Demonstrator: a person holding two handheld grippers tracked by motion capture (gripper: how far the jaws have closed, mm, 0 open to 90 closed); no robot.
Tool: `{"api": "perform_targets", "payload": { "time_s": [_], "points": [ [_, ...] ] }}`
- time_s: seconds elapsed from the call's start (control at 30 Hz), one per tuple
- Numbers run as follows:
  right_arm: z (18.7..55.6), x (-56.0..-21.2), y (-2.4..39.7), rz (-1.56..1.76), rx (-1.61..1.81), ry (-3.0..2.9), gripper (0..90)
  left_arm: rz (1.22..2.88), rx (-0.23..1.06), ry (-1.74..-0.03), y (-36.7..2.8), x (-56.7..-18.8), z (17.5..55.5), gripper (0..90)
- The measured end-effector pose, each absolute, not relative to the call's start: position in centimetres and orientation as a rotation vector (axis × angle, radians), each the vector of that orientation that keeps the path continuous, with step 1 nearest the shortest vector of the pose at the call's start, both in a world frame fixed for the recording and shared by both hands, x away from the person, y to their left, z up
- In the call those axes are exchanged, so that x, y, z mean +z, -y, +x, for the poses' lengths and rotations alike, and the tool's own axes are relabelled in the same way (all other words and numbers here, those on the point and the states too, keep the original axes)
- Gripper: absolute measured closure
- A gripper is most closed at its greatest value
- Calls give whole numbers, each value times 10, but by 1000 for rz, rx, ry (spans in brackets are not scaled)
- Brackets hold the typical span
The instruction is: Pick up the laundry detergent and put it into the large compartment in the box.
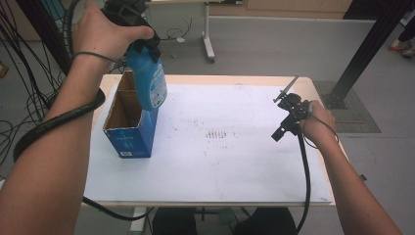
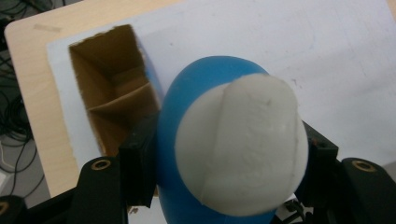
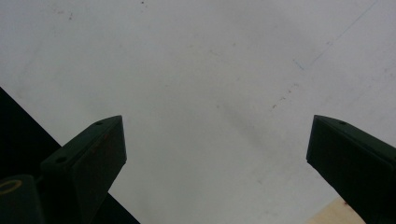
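Print on bottle label and box front illegible.

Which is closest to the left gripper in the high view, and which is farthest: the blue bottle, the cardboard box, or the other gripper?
1. Blue bottle: held in the left gripper, hanging just below it at the upper left.
2. Cardboard box: standing open-topped on the white sheet, right under the bottle.
3. Right gripper: far across the table, at the right edge, jaws open.

1. Light wood table topped with a white sheet, smudged at centre.
2. Grey floor.
3. Black cables piled far left.
4. Black post on a mat, right.
5. White table leg, far.
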State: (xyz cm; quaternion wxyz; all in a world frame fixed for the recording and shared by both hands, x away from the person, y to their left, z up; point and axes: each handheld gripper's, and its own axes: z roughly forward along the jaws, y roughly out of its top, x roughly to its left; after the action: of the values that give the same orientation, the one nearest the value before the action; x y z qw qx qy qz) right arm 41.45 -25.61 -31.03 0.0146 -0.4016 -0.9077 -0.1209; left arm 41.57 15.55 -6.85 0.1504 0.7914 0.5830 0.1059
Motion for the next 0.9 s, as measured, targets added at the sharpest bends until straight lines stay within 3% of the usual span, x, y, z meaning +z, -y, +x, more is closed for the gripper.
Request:
{"api": "perform_targets", "payload": {
  "time_s": [0.5,0.9],
  "points": [
    [416,-311,258,-1250,-384,2823,48,2117,363,-1899,-211,-53,424,375],
    [416,-313,262,-1260,-387,2816,48,2061,350,-1980,-232,-74,431,375]
  ]
}}
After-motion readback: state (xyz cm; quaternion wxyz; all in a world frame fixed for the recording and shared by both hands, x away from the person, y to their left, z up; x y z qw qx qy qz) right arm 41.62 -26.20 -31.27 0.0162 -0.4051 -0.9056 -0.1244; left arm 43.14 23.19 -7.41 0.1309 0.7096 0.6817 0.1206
